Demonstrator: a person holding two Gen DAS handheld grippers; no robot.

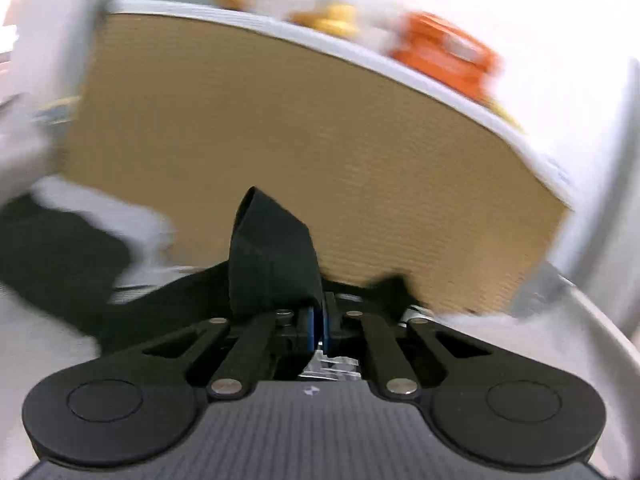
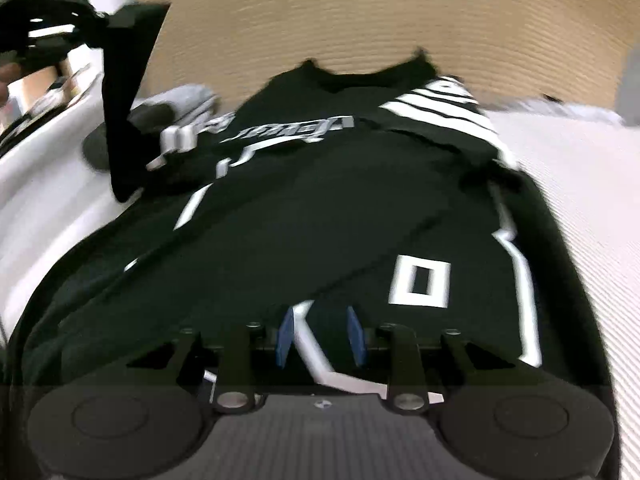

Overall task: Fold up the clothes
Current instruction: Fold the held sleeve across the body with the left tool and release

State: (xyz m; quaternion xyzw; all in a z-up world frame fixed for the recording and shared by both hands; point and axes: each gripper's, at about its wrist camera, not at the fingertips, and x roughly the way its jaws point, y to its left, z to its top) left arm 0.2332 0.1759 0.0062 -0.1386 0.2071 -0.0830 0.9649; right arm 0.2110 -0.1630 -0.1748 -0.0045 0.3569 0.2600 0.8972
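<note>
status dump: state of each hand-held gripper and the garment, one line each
left hand-held gripper: shut on a bunched fold of black fabric that sticks up past the blue pads.
right hand-held gripper: open, blue pads apart, low over the garment, nothing between them that it pinches.
black garment with white print: spread mostly flat on the white surface, one corner lifted at the left hand-held gripper; not yet folded.

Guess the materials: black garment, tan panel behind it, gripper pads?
Black garment: soft knit fabric, matte, with white printed graphics; it drapes and creases. Tan panel: fine horizontal ribbing, matte; possibly corrugated board or woven mat, blur leaves it open. Blue pads: smooth, likely rubber or foam.
</note>
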